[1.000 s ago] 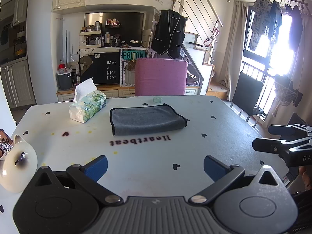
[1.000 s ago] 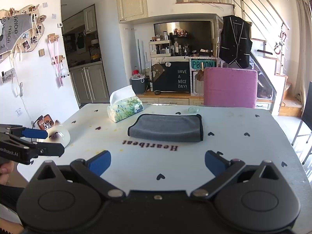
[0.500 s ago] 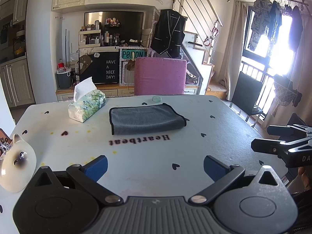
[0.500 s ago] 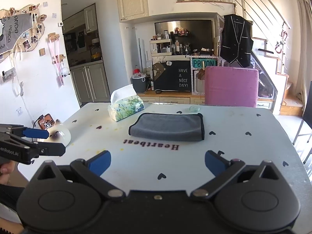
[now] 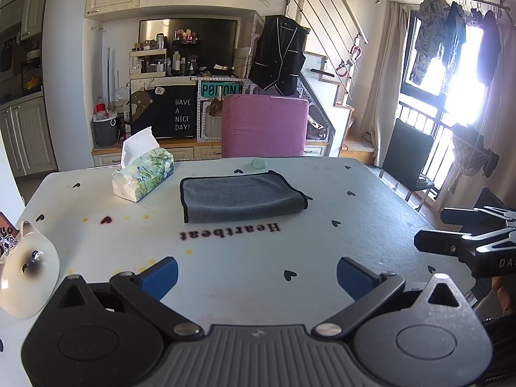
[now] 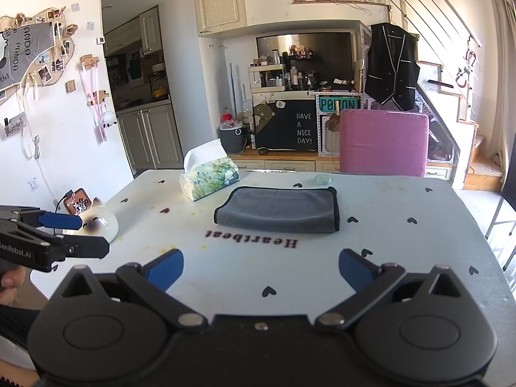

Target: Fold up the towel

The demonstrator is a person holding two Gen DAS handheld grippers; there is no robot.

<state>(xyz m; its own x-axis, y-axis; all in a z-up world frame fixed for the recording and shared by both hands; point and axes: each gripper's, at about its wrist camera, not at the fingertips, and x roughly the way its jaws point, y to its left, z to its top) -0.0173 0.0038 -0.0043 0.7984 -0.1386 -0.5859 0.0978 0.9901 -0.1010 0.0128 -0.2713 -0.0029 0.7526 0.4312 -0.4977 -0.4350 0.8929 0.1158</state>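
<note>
Towel [image 5: 240, 197] grey, black-edged, folded flat on table [image 5: 371, 200], left hand-held gripper [image 5: 257, 274] and right hand-held gripper [image 6: 260, 269] both spread, empty

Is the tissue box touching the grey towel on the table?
Apart. In the left wrist view, a strip of bare table separates the tissue box from the grey towel; the right wrist view shows the same gap.

Small drift only. In the left wrist view the cat-face ceramic dish [image 5: 27, 269] sits slightly lower and further left in frame than a second ago. In the right wrist view the folded gray towel [image 6: 279, 210] and tissue box [image 6: 209, 179] have shifted slightly right in frame.
</note>
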